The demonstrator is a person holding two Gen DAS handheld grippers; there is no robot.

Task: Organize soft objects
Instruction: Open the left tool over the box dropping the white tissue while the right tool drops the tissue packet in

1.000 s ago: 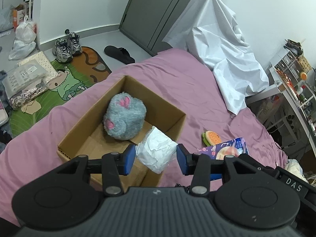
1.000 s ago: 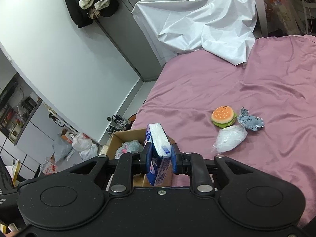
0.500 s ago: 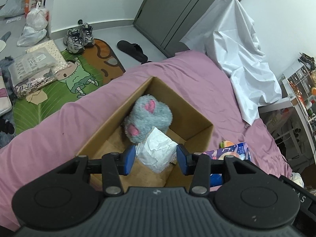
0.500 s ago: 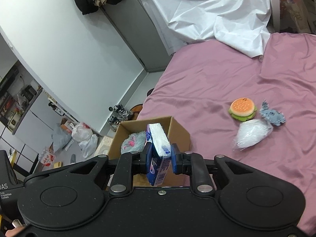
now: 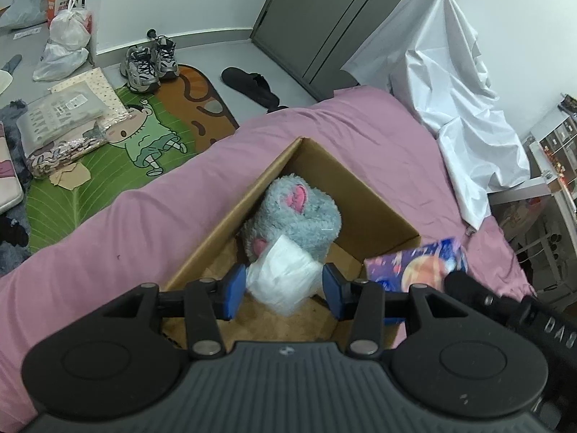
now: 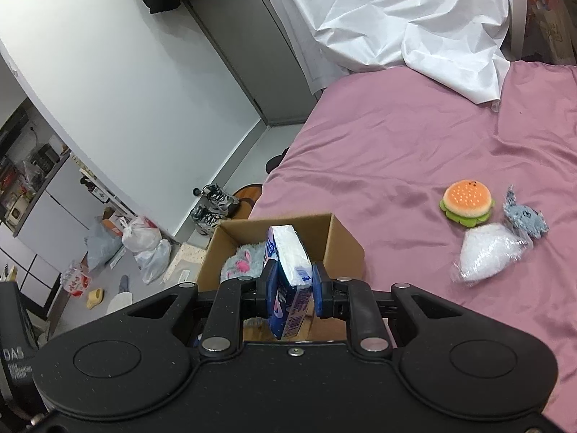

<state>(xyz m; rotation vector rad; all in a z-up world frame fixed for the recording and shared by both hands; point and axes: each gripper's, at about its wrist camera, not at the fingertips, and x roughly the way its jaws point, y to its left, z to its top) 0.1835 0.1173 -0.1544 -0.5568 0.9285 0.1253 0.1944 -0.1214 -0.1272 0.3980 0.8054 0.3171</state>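
over the open box (image 5: 375, 195), left gripper (image 5: 281, 290) clamps a white bag (image 5: 283, 278), right gripper (image 6: 291, 287) a tissue pack (image 6: 290, 267).

White crumpled wad (image 5: 285, 281) and upright blue tissue pack (image 6: 290, 274) — both above the cardboard box (image 5: 346, 180) holding grey plush (image 5: 299, 213).

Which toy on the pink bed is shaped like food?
The burger plush: round, with an orange bun and green frill. The small grey plush beside it is a fuzzy animal, and the big grey plush sits inside the cardboard box, not on the bedding.
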